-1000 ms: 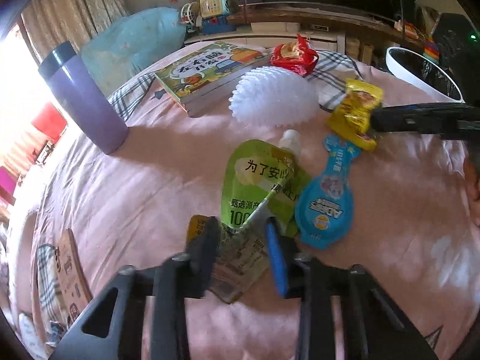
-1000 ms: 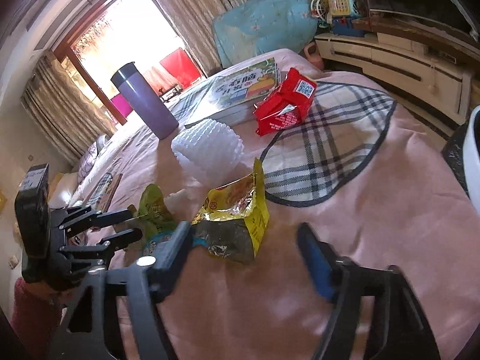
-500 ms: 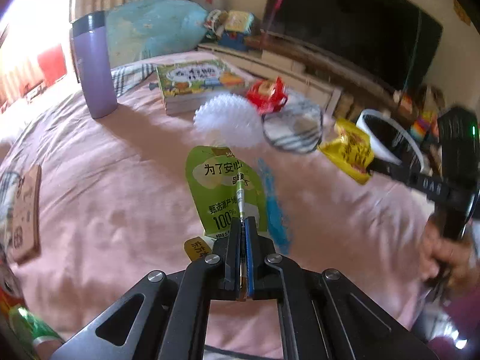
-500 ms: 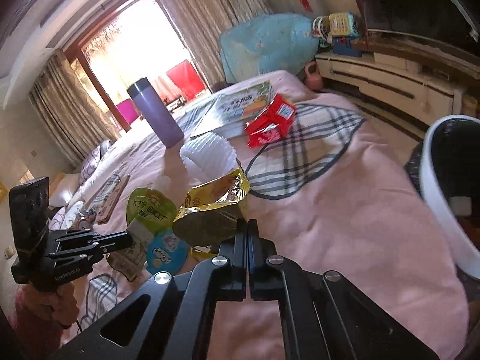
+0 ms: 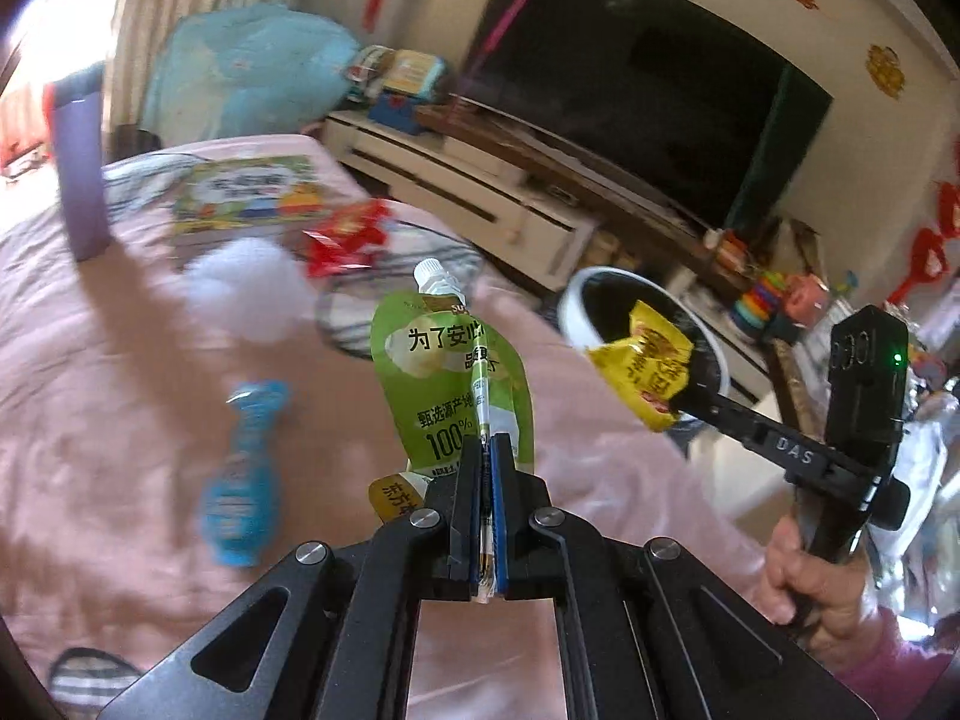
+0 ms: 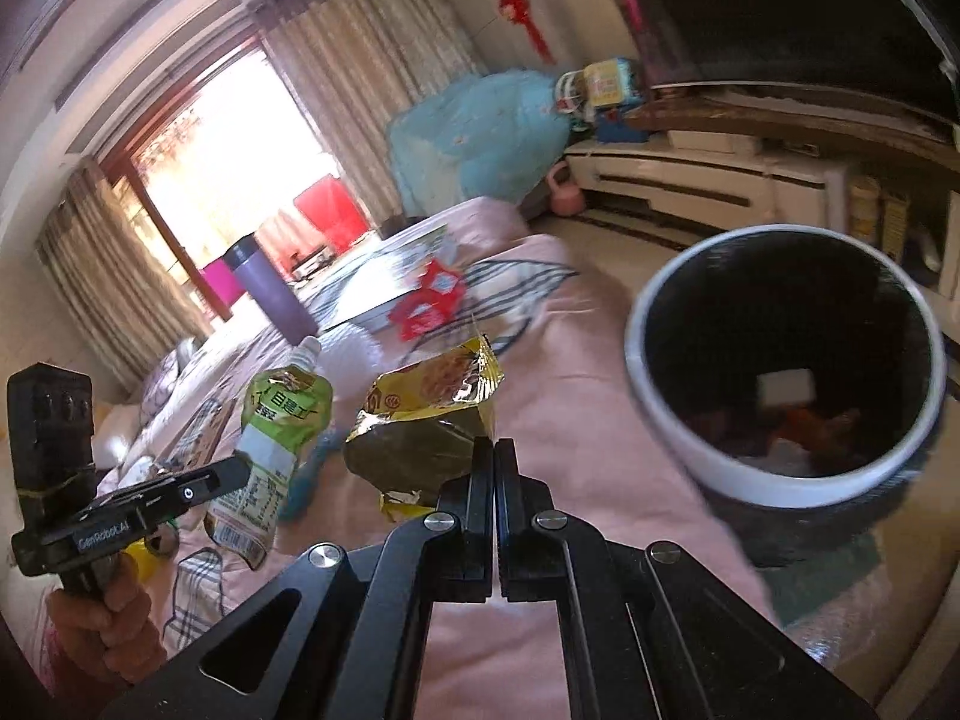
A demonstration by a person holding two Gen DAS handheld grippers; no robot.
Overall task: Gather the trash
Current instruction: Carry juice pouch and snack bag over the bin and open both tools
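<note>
Left wrist view: left gripper [image 5: 487,450] pinches green spout pouch [image 5: 450,384] by its lower edge, aloft over bed | right gripper [image 6: 493,456] clamps yellow snack wrapper [image 6: 420,420] corner | risk: thin-edge pinches could slip short of white-rimmed bin [image 6: 654,396]

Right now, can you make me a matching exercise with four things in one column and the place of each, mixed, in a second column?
1. green pouch
2. yellow wrapper
3. blue pouch
4. purple bottle

a. lying flat on the pink cover
b. held by the right gripper
c. standing upright near the book
d. held by the left gripper

Pairs: 1-d, 2-b, 3-a, 4-c
</note>
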